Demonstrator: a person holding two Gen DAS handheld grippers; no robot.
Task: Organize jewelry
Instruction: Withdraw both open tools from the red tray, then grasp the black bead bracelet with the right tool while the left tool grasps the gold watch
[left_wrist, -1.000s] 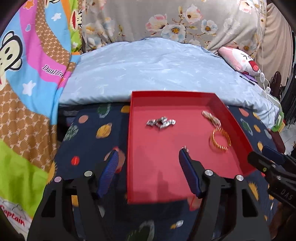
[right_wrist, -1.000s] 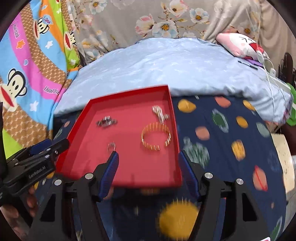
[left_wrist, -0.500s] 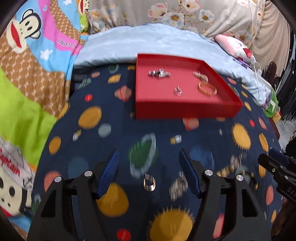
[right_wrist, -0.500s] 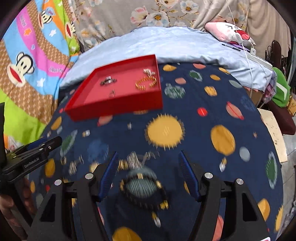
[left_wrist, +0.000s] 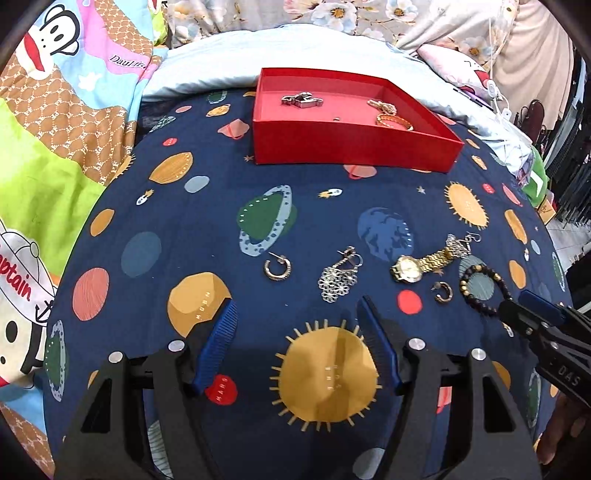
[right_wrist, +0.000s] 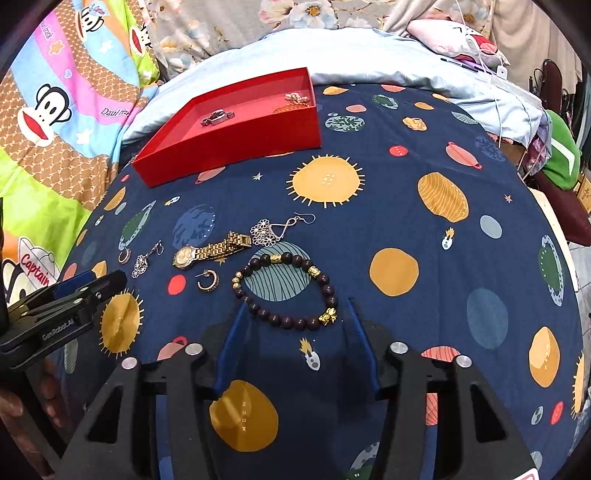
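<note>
Navy planet-print bedspread (right_wrist: 424, 206); red tray (left_wrist: 351, 144) at its far edge, pale pillow (left_wrist: 295, 51) beyond. Left gripper (left_wrist: 299, 317) and right gripper (right_wrist: 295, 314) both spread wide, empty.

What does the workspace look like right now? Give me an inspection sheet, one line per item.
Surface: navy planet-print sheet over a bed.
Job's things: red tray at the far side, already holding a few pieces; gold watch, dark bead bracelet, two filigree earrings and two hoop earrings lie loose on the sheet.
Clutter: nothing seen.
Grippers: left gripper open, empty; right gripper open, empty, near the bracelet.
Cables: white cord on the pale blue pillow.
Surroundings: cartoon monkey blanket at left, floral fabric behind.
</note>
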